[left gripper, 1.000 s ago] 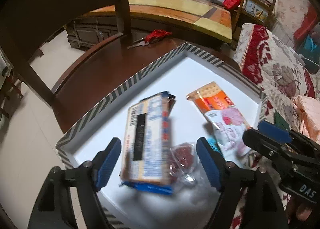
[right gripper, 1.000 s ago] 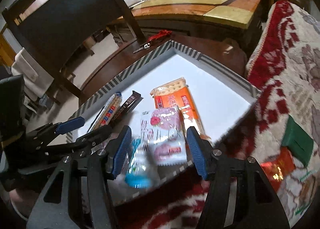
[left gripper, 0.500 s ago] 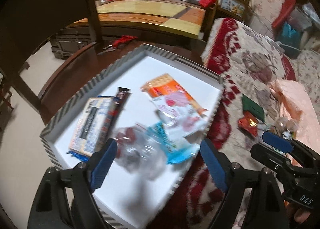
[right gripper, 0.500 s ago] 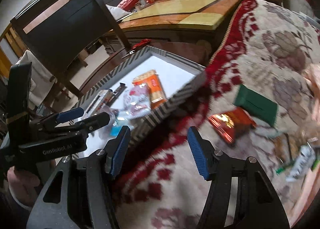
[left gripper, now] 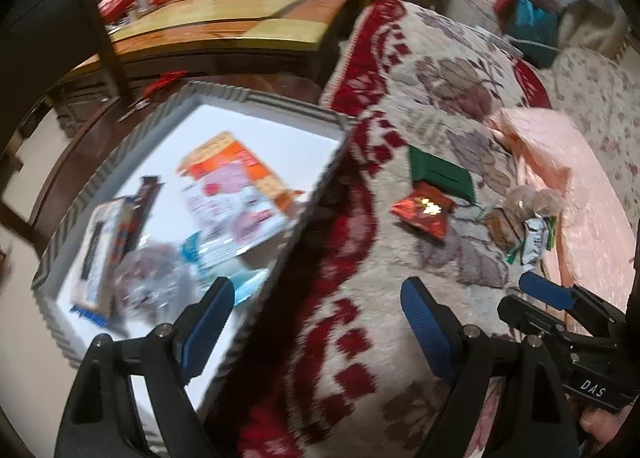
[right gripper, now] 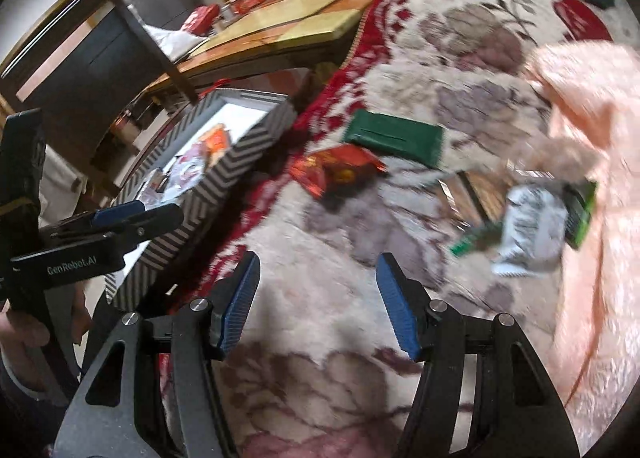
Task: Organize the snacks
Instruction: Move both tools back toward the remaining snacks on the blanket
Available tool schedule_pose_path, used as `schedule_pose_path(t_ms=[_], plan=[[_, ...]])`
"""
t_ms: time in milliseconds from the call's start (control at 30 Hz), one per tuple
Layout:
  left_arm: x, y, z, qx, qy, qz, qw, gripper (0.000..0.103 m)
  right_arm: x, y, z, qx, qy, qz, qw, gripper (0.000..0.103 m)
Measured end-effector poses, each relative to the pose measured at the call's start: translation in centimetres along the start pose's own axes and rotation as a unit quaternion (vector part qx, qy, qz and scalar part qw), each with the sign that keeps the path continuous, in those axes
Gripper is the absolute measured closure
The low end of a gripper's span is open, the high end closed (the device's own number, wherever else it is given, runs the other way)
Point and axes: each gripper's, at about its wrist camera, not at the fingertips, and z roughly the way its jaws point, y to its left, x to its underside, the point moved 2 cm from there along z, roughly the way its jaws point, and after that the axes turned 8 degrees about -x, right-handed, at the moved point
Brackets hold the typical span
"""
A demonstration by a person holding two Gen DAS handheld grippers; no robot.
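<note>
So we've got both grippers out over the floral blanket (left gripper: 448, 106) right now, and neither one has anything in it. Our left gripper (left gripper: 316, 322) has its blue pads spread wide, sitting over the blanket just beside the right edge of the striped box (left gripper: 260, 98), with nothing between them. Our right gripper (right gripper: 316, 298) is apart too, jaws empty, over bare blanket.

Inside the box we can make out the orange cracker pack (left gripper: 240, 162) near the middle, a pink-and-white bag (left gripper: 236, 214) lying partly over it, a clear bag (left gripper: 160, 282) and a light blue packet (left gripper: 244, 278) down by the near edge, and a long blue-and-white pack (left gripper: 96, 254) along the left edge. It's all pretty blurry in there.

Loose snacks on the blanket: a green box (right gripper: 394, 136), a shiny red packet (right gripper: 336, 170) touching its near left corner, and further right a white wrapper (right gripper: 528, 226) in a small pile with green bits, right by the edge of the pink cloth (right gripper: 592, 130). The pile is too smeared for us to sort out.
</note>
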Motion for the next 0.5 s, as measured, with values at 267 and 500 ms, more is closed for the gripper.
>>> schedule_pose_path(t_ms=[267, 500], plan=[[-1.5, -3.7, 1.6, 0.019, 0.01, 0.035, 0.9992, 0.016, 0.5, -2.8, -1.1, 0.006, -0.009, 0.03, 0.999, 0.042], [-2.2, -6.1, 2.7, 0.032, 0.015, 0.054, 0.9979, 0.016, 0.4, -4.2, -1.7, 0.017, -0.014, 0.039, 0.999, 0.042]])
